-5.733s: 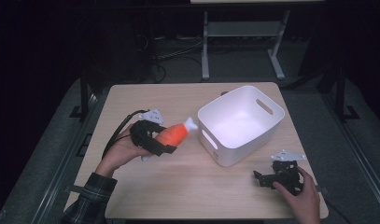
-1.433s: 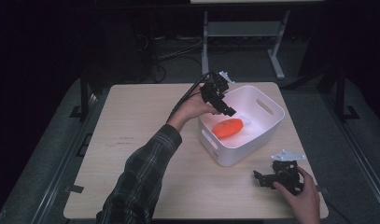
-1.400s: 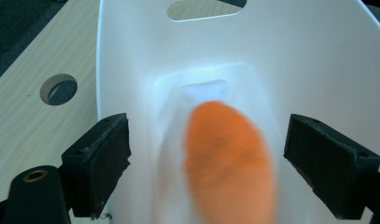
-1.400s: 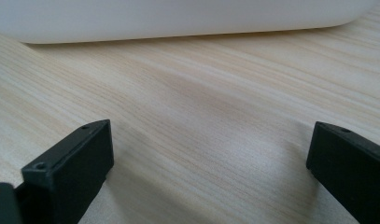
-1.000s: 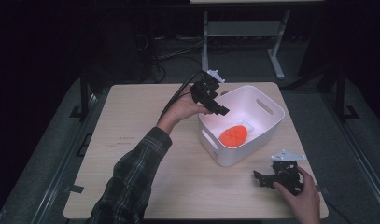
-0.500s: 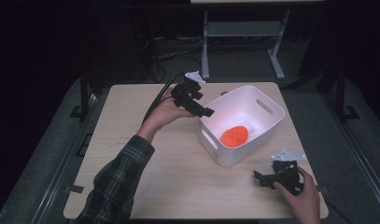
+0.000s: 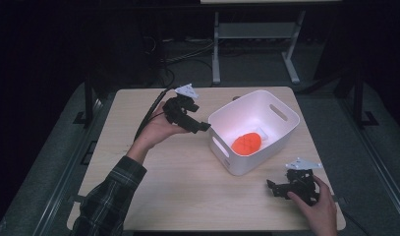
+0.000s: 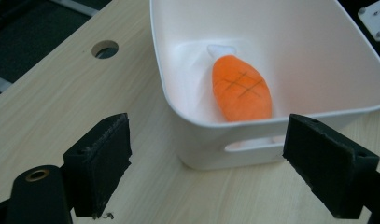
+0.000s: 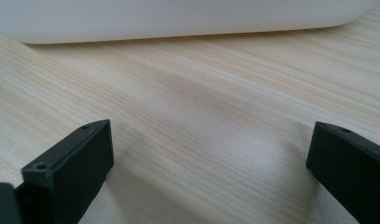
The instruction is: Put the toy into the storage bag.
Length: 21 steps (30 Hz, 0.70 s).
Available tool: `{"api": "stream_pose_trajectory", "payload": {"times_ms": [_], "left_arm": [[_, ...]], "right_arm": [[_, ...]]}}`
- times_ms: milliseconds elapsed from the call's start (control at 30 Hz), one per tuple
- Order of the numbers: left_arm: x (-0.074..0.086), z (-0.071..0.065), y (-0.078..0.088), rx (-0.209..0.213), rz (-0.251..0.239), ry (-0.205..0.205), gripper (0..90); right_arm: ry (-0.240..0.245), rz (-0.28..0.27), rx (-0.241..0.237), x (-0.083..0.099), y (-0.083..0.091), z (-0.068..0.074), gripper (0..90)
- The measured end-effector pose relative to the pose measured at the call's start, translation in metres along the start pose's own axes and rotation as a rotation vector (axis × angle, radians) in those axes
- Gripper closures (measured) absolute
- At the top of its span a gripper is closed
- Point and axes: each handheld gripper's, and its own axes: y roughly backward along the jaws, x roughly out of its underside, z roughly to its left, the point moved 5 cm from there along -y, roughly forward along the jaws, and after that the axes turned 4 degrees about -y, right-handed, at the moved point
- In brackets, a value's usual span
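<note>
An orange plush fish [image 7: 246, 143] [image 8: 241, 88] with a white tail lies on the floor of the white bin [image 7: 281, 130] [image 8: 187, 116]. My left gripper [image 7: 200, 127] [image 8: 206, 168] hovers just left of the bin's near wall, open, with nothing between its jaws. My right gripper [image 7: 278, 187] [image 9: 211, 172] rests low over the table at the front right, open and empty, with the bin's lower wall [image 9: 178, 21] ahead of it.
The wooden table [image 7: 187, 187] has a round hole [image 8: 105, 48] near the bin. A metal stand [image 7: 251, 29] and cables stand on the dark floor behind the table.
My left gripper carried the orange fish from the table's left to the bin, let it go inside, then drew back to the left and lower. The right gripper stayed put.
</note>
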Motion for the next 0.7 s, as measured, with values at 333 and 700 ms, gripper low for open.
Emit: {"api": "stream_pose_trajectory", "payload": {"times_ms": [333,700], "left_arm": [[0.033,-0.008,0.015,-0.024,-0.022,0.029,14.3],[0.076,-0.018,0.032,-0.069,-0.039,0.077,13.8]], "right_arm": [[0.001,0.000,0.001,0.000,0.000,0.000,0.1],[0.001,0.000,0.001,0.000,0.000,0.000,0.1]]}}
